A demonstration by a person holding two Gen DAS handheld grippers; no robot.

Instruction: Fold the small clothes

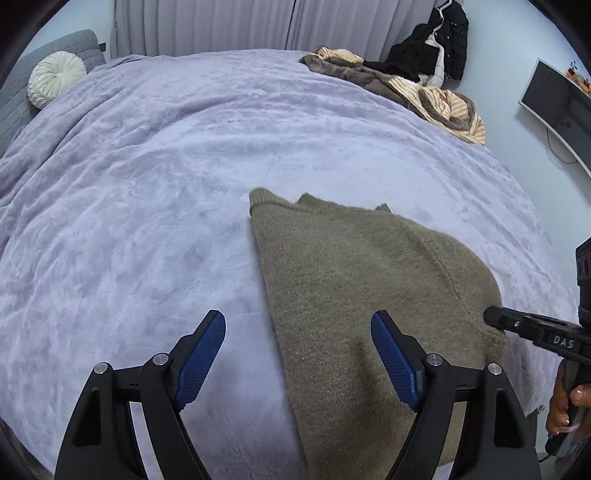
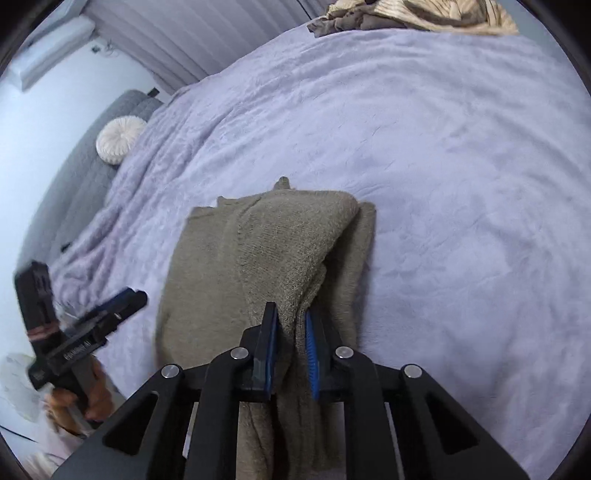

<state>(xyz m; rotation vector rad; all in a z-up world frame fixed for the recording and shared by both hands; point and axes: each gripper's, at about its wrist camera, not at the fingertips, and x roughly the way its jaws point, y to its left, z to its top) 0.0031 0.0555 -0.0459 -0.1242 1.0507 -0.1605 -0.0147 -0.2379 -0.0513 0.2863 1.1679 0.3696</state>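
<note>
Bedroom: a wide bed (image 1: 147, 184) under a lilac fleece blanket, pleated curtains (image 1: 207, 26) behind it, pale walls.

Your right hand-held gripper (image 2: 291, 332): jaws narrow, blue pads pressed on a bunched fold of the olive knit sweater (image 2: 266, 251). The knit rises from the bed into the pads and hangs down between the black arms below them. In the left wrist view only the black tip of this gripper (image 1: 517, 325) shows, touching the sweater's right edge, with your fingers (image 1: 561, 406) on the handle below.

Your left hand-held gripper (image 1: 299, 343): jaws wide, nothing between the pads. The left pad hangs over bare blanket; the right pad is over the sweater (image 1: 351, 295), whose left edge runs between the two. Contact with the cloth cannot be told. In the right wrist view this gripper (image 2: 122, 302) is blurred, at the lower left, just beside the sweater's left edge, your hand (image 2: 88, 398) gripping its handle.

The sweater lies on the near middle of the bed, partly folded: one layer turned over another, a narrower strip showing along the right side in the right wrist view. Its far edge points toward the curtains.

Further out: a round cream cushion (image 1: 55, 77) against the grey padded headboard (image 1: 22, 92) at the far left. A heap of tan, striped and brown clothes (image 1: 424, 96) on the far right corner of the bed, with a black jacket (image 1: 436, 40) behind it. A dark screen (image 1: 554, 99) on the right wall.
</note>
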